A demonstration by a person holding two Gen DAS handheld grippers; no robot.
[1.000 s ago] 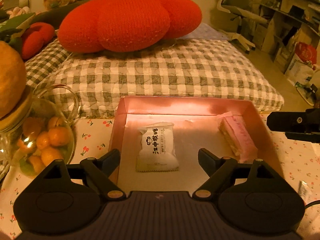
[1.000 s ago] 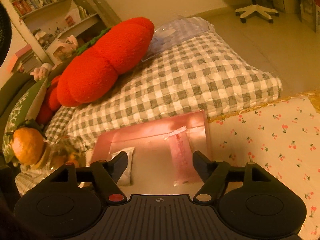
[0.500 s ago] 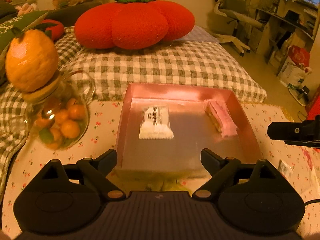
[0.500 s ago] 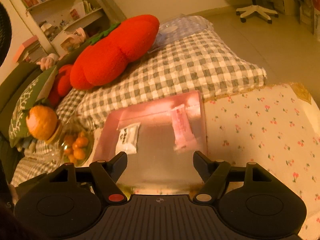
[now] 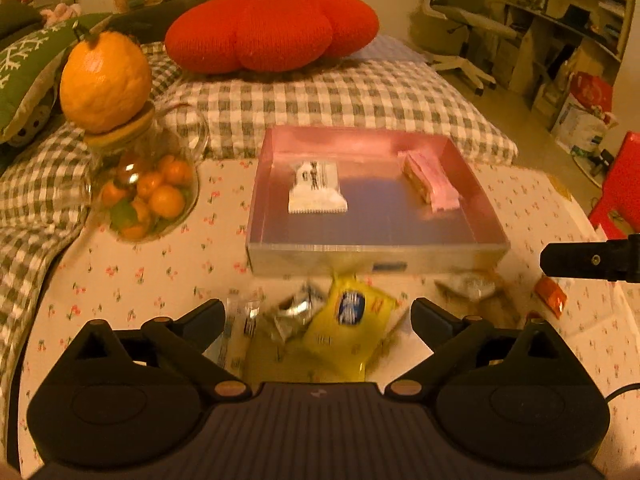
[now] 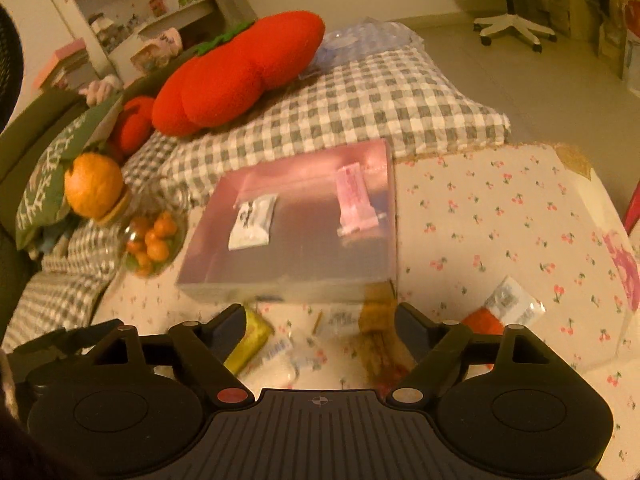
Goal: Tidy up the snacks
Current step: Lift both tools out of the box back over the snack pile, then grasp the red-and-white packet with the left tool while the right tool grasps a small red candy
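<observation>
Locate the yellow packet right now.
Left wrist view: the yellow packet lies on the tablecloth between the open left tongs, just in front of the pink tray, beside a silver wrapper.

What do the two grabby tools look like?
Both are black plastic. Each gripper, left gripper and right gripper, has two angled fingers on round-ended side arms, with a ribbed dark grey body between them. The left has brass-coloured pivot studs. The right has one red stud, one pale stud, and a small crosshair mark on its body. A thin black cable shows beside the left one.
</observation>
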